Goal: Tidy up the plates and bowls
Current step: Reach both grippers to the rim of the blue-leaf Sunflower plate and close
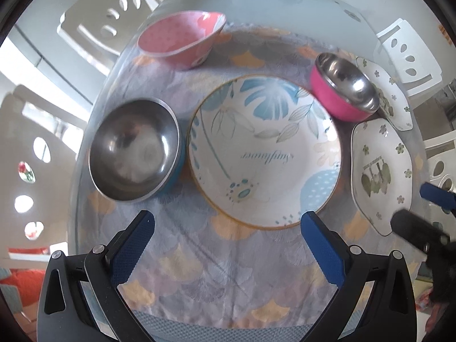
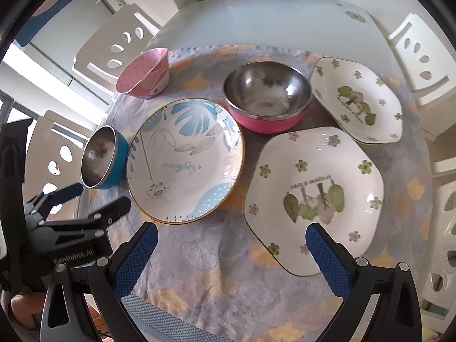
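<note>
**Nothing stacked yet**

While both grippers, left (image 1: 226, 222) and right (image 2: 231, 235), hover with fingers wide and empty, three bowls and three plates lie separately on the desk (image 2: 256, 14) (none nested); all sorting seems left to do.

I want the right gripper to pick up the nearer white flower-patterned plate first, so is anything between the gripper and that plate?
Nothing visible is. The right gripper hangs open above bare patterned tablecloth, and the nearer white six-sided plate with green flowers lies just ahead of its right finger. The round blue-leaf plate lies off to the left.
</note>
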Action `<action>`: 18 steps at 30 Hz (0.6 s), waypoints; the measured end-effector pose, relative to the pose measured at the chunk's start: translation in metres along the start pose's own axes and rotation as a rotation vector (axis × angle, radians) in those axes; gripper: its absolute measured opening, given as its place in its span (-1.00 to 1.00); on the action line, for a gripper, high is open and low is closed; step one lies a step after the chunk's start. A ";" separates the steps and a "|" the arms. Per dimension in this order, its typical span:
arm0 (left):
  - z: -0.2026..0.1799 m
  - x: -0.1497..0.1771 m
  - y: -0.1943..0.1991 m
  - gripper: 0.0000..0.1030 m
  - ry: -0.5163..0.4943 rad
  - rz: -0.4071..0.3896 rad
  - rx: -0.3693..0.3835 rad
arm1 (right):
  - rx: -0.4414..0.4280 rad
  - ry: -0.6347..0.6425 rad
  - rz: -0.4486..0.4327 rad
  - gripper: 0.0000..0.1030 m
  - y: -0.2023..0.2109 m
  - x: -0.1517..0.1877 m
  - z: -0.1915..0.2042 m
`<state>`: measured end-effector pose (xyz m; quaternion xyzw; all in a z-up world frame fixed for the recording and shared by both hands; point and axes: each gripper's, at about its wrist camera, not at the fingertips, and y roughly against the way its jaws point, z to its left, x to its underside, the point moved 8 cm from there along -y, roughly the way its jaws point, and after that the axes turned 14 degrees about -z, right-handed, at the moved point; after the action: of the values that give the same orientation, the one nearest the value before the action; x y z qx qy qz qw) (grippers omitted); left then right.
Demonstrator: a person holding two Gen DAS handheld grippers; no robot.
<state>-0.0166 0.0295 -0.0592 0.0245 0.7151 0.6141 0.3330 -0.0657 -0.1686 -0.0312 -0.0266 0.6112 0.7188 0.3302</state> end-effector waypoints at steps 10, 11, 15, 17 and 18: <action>0.023 0.021 -0.032 0.99 0.102 0.027 0.013 | -0.049 0.074 0.060 1.00 -0.067 -0.021 0.014; 0.023 0.021 -0.034 0.99 0.112 0.026 0.015 | -0.050 0.083 0.058 1.00 -0.073 -0.025 0.015; 0.021 0.018 -0.048 0.99 0.142 0.054 0.011 | -0.036 0.111 0.099 1.00 -0.098 -0.032 0.017; 0.020 0.019 -0.053 0.99 0.149 0.071 0.008 | -0.048 0.125 0.121 1.00 -0.106 -0.031 0.022; 0.020 0.021 -0.057 0.99 0.155 0.080 0.008 | -0.052 0.130 0.134 1.00 -0.111 -0.029 0.023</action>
<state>-0.0021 0.0420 -0.1202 0.0069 0.7395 0.6242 0.2518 0.0218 -0.1571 -0.1080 -0.0406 0.6126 0.7519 0.2402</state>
